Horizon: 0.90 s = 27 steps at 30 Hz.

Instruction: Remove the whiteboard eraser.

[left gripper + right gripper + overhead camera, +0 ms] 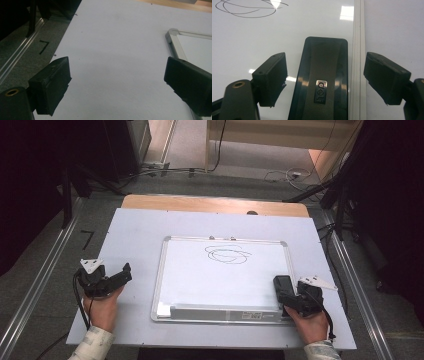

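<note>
Pale bench (135, 227) carries a whiteboard (200, 275); its lower right corner is hidden by the right gripper (325, 75), jaws apart, astride a black eraser (324, 80). Left gripper (117, 82) gapes, empty.

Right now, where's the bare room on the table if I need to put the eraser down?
The widest free patch is the grey mat left of the whiteboard, ahead of the left gripper. The strip behind the board is bare too. The board's near right corner is crowded: the eraser lies between the open right gripper.
</note>
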Each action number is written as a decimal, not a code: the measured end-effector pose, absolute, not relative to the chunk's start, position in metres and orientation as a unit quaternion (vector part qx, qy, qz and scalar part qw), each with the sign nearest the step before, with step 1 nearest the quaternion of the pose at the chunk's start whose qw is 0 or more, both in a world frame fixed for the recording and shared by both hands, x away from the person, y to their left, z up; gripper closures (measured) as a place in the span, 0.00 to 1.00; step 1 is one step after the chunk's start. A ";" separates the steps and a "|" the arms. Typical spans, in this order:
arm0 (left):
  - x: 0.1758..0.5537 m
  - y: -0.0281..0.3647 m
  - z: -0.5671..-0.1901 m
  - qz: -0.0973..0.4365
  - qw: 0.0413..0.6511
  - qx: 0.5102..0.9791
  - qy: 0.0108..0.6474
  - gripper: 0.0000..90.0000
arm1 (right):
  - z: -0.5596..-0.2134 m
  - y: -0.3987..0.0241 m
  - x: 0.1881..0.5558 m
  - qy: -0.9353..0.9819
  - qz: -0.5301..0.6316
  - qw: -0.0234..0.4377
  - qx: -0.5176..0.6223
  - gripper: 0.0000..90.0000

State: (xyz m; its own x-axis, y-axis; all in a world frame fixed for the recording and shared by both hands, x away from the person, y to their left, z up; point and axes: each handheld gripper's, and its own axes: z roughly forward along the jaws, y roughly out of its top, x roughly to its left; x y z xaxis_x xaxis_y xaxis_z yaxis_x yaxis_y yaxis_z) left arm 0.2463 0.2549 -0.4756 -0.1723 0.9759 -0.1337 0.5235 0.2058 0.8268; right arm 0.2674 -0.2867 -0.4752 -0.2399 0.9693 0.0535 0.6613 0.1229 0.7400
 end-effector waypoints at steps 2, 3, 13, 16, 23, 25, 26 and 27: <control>0.248 0.254 -0.476 0.322 0.346 0.542 0.695 0.08 | -0.477 -0.286 0.268 0.715 0.331 0.229 0.571 0.20; 0.249 0.254 -0.477 0.319 0.344 0.544 0.696 0.08 | -0.477 -0.286 0.269 0.716 0.329 0.229 0.571 0.20; 0.248 0.254 -0.476 0.319 0.348 0.541 0.697 0.08 | -0.479 -0.282 0.273 0.723 0.323 0.226 0.567 0.24; 0.247 0.253 -0.476 0.319 0.346 0.542 0.696 0.08 | -0.480 -0.279 0.276 0.723 0.322 0.227 0.567 0.24; 0.248 0.253 -0.477 0.318 0.346 0.544 0.695 0.08 | -0.485 -0.276 0.283 0.724 0.301 0.229 0.578 0.28; 0.248 0.252 -0.477 0.318 0.347 0.543 0.696 0.08 | -0.486 -0.276 0.284 0.722 0.299 0.226 0.582 0.28; 0.248 0.252 -0.477 0.318 0.347 0.543 0.696 0.08 | -0.487 -0.276 0.285 0.723 0.298 0.225 0.582 0.29; 0.249 0.252 -0.478 0.318 0.347 0.542 0.696 0.08 | -0.487 -0.275 0.286 0.722 0.295 0.225 0.584 0.29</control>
